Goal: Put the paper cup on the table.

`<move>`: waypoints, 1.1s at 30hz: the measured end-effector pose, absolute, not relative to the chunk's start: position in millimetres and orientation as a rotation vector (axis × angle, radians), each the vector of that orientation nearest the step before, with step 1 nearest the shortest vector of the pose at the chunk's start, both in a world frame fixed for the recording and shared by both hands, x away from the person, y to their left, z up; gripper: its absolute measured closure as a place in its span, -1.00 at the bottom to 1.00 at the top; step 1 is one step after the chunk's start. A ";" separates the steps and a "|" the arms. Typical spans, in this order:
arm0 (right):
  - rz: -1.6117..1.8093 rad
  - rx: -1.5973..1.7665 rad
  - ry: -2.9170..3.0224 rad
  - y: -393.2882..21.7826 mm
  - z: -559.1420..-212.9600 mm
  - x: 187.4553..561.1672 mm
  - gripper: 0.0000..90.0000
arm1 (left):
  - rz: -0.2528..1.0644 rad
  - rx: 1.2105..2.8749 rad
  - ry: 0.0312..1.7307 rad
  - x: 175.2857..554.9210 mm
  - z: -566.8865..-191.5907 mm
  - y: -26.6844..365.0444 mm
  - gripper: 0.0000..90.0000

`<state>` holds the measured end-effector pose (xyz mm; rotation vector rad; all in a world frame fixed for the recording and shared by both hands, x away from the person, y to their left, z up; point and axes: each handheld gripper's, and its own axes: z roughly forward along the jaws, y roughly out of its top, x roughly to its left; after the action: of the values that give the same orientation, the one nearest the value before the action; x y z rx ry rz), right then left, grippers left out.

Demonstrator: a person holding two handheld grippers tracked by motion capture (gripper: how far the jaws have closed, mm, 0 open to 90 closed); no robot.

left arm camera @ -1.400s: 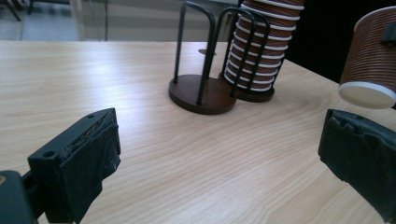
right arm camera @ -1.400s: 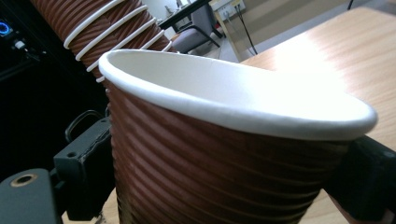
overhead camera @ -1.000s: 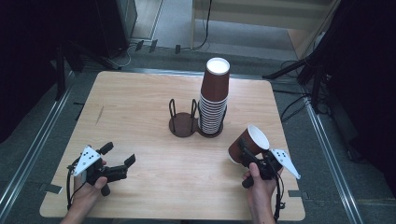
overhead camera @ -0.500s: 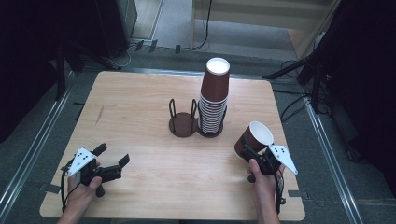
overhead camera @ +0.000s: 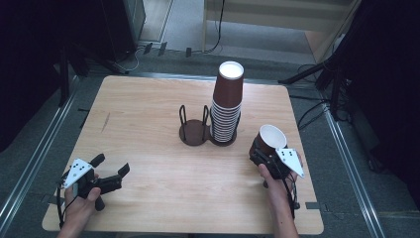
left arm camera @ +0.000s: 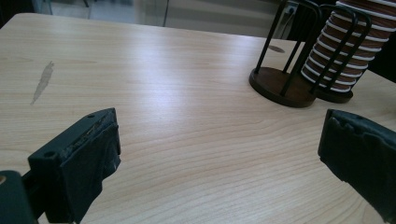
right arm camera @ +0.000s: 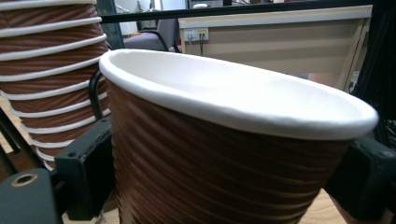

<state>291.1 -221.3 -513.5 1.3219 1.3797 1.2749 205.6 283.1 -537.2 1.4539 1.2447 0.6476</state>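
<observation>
A tall stack of brown ribbed paper cups stands in a dark wire cup holder at the table's middle. My right gripper is shut on a single brown cup with a white inside, held upright to the right of the stack, its jaws pressed on the cup's two sides. At the front left my left gripper rests low over bare wood, open, nothing between its jaws.
The holder's left ring carries no cups. The wooden table has a grey scuff at its left. Cables and stands lie on the floor beyond the far edge and at the right.
My right gripper has carried the cup up and toward the stack, turning it more upright. My left gripper has drifted slightly toward the table's front left corner.
</observation>
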 end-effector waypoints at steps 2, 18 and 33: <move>1.270 1.320 1.379 -221.2 -514.1 292.2 -0.79 | 0.647 1.454 1.249 205.5 -537.3 283.8 -1.00; 1.091 1.225 1.369 -223.0 -532.1 319.8 -0.79 | 0.649 1.447 1.282 207.3 -540.4 292.1 -1.00; 1.083 1.209 1.420 -220.9 -540.1 325.6 -0.82 | 0.646 1.447 1.284 206.9 -540.6 292.7 -1.00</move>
<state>325.6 -220.9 -540.1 1.2087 1.4204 1.0834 206.9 292.7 -540.6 1.4469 1.2839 0.6460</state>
